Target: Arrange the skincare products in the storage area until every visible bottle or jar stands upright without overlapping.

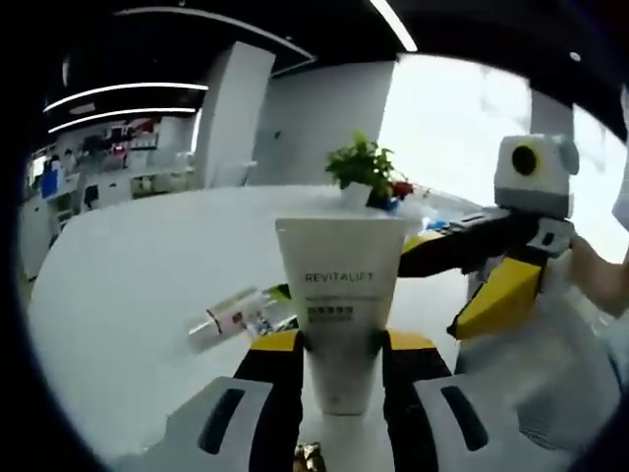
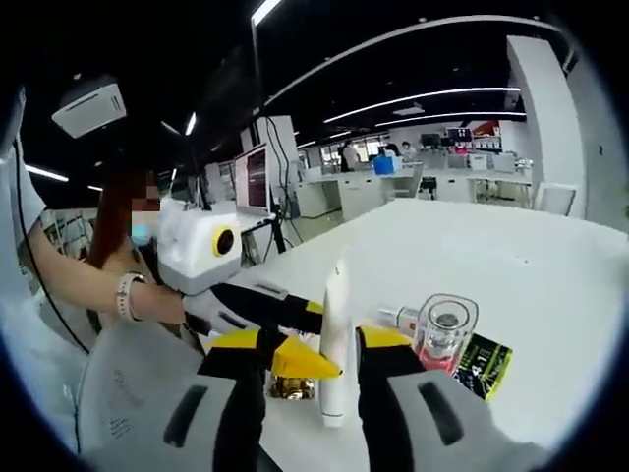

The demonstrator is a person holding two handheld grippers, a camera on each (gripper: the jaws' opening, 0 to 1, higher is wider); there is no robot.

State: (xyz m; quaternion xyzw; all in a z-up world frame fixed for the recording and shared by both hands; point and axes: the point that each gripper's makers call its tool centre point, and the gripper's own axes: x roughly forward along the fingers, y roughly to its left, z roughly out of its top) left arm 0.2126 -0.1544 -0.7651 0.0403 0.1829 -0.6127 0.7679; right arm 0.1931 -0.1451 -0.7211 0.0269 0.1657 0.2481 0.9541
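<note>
With the left gripper (image 1: 339, 369) clamped on the cap end of the white REVITALIFT squeeze tube (image 1: 339, 295) above the white tabletop (image 1: 128, 295), lower it squarely onto bare surface, apparently clear of the toppled clear bottle (image 1: 236, 317), while the right gripper (image 2: 313, 369) waits, seemingly empty.

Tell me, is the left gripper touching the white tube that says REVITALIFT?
Touching. In the left gripper view, the left gripper has both black jaws pressed against the narrow lower part of the white REVITALIFT tube, with no gap on either side.
</note>
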